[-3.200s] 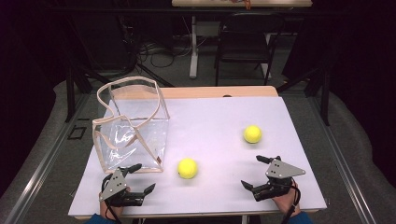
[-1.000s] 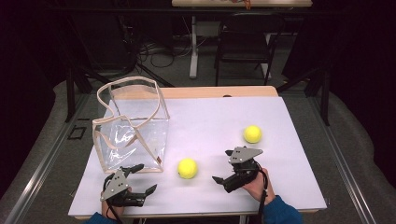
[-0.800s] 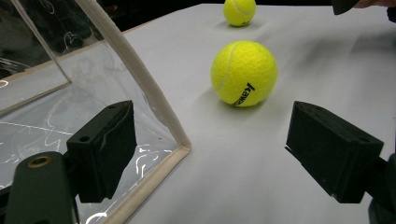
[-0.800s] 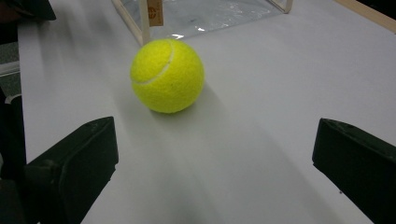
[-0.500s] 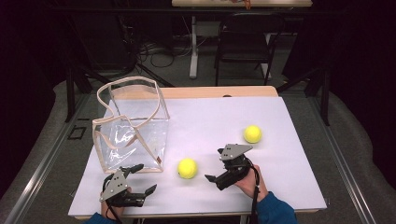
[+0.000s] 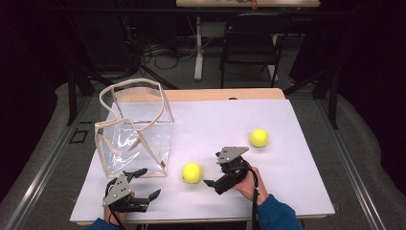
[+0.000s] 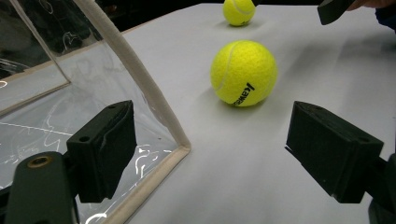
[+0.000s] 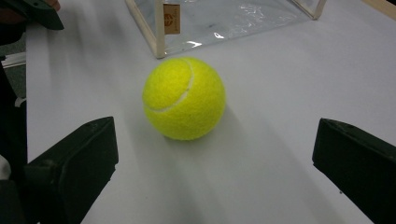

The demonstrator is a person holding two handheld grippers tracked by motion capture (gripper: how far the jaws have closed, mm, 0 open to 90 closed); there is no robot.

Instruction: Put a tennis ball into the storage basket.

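Right tongs (image 6: 214, 171) now nearer the tennis ball (image 6: 192, 172) — spread wide, ball untouched.

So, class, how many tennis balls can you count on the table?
2. One ball lies near the front, beside the clear bag, just ahead of the open right tongs. The other ball lies farther back, to the right. The bag looks empty.

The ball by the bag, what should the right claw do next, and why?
Probably slide forward a little more, then close. The right claw is open and pointed at the near ball, which sits on the table ahead of its jaws, not yet between them.
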